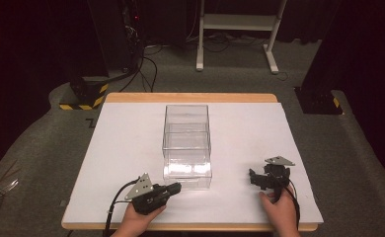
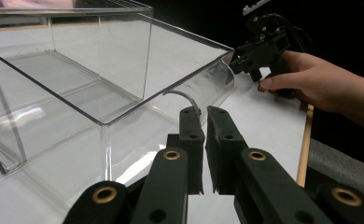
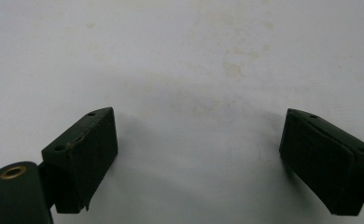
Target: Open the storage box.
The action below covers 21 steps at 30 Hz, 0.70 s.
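One clear plastic box [image 1: 186, 143] sits in the middle of the white table [image 1: 121, 148], a bit nearer the person's edge than the far edge. It looks like a see-through drawer unit, with a curved clear front [image 2: 213, 86] on the near side. In the left gripper view a thin clear handle [image 2: 185, 97] curves out from that front.

Two grippers are on the table — one in each hand. The left gripper [image 1: 173, 187] lies low by the near left corner of the box, pointing at its front. Its two black fingers [image 2: 192, 140] are almost together, with just a thin gap, and the tips sit right at the clear handle. If they pinch the handle or just touch it is hard to tell.

The right gripper [image 1: 253, 177] rests well apart from the box, off to its right, near the table's edge. Its two fingers [image 3: 84, 154] are wide apart — nothing is between them, just bare white table below. Two hands show at the near edge, each holding one gripper.
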{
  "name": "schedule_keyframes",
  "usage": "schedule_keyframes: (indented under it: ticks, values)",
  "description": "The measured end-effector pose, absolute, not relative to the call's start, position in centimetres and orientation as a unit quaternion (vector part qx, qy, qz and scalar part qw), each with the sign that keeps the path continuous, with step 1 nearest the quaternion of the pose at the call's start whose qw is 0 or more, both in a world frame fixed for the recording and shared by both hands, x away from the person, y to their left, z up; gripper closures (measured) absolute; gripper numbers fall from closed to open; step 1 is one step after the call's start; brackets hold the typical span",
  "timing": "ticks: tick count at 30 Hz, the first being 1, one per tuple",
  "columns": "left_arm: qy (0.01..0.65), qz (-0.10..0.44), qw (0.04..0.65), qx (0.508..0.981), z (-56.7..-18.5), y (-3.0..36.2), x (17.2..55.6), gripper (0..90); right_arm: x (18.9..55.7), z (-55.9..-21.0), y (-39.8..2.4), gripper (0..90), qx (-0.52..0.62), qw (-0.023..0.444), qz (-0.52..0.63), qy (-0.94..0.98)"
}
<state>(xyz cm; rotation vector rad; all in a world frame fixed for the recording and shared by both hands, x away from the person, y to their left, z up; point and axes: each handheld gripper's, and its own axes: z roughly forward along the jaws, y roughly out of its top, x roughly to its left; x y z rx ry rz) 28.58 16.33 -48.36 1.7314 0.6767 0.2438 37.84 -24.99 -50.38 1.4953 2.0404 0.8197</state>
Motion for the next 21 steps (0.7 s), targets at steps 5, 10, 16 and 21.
schedule_keyframes:
  ticks: [5, 10, 16, 21]
  values:
    - [0.293, 0.102, 0.592, 0.744, -48.4, 16.5, 28.1, 85.0, 37.8, -50.4, -25.0, 11.3, 0.546, 0.240, 0.299, 0.745]
    - [0.287, 0.096, 0.588, 0.750, -48.4, 16.4, 27.5, 85.2, 37.8, -50.4, -25.0, 11.3, 0.545, 0.239, 0.299, 0.745]
    - [0.281, 0.090, 0.586, 0.755, -48.4, 16.3, 26.8, 85.4, 37.8, -50.4, -25.0, 11.3, 0.545, 0.240, 0.299, 0.745]
    - [0.280, 0.086, 0.588, 0.754, -48.4, 16.4, 26.4, 85.4, 37.8, -50.4, -25.0, 11.3, 0.545, 0.240, 0.299, 0.745]
